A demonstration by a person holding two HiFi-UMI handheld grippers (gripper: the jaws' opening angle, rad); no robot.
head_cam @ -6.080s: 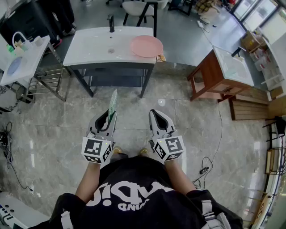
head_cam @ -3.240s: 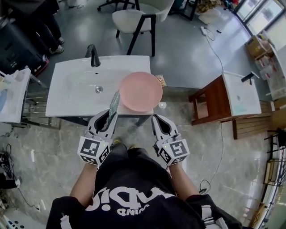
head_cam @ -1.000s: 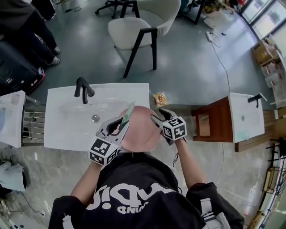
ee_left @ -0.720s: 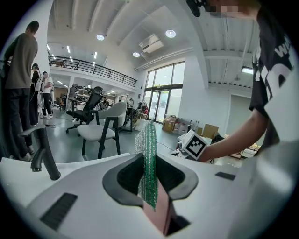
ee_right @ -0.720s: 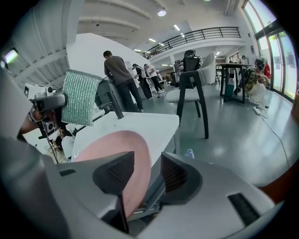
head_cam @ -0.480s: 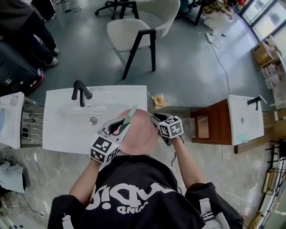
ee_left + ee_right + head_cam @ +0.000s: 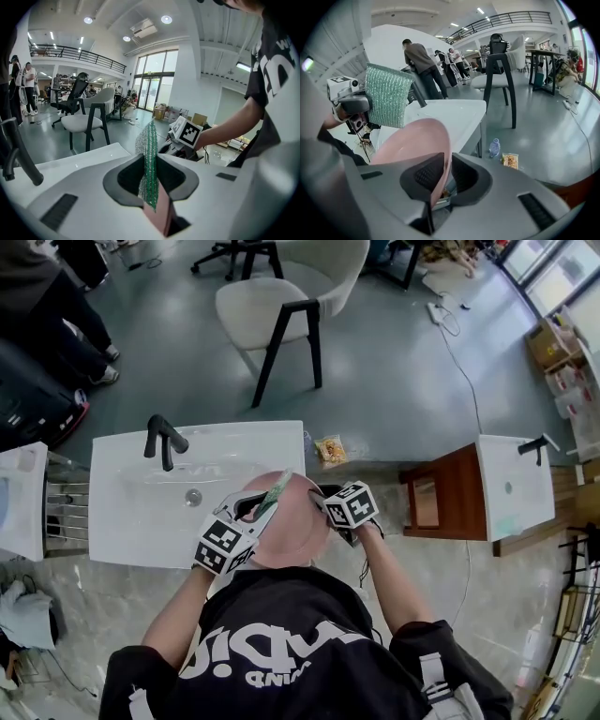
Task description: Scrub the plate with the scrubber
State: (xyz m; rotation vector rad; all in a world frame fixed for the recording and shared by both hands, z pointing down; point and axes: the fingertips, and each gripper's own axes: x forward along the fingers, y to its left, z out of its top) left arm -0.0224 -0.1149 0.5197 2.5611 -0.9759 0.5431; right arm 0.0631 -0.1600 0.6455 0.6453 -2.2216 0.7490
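The pink plate [image 7: 298, 532] lies at the right end of the white sink top [image 7: 122, 535], partly over its front edge. My right gripper [image 7: 324, 503] is at the plate's right rim and its jaws are closing on that rim. In the right gripper view the plate [image 7: 415, 140] rises between the pads, which touch it on both sides, at my right gripper [image 7: 443, 180]. My left gripper [image 7: 265, 506] is shut on the green mesh scrubber [image 7: 277, 489], held upright over the plate's left part. The scrubber [image 7: 149, 159] stands just above the plate's pink surface [image 7: 160, 216].
A black faucet [image 7: 161, 439] and a drain [image 7: 193, 496] are in the basin to the left. A snack packet [image 7: 329, 448] lies on the floor behind the sink. A wooden stand with a second basin [image 7: 511, 486] is at the right, and a white chair [image 7: 267, 301] stands beyond.
The person walked up to the sink. Over the last second the right gripper reached the plate's right rim and its jaws narrowed round it. The left gripper carried the scrubber over the plate.
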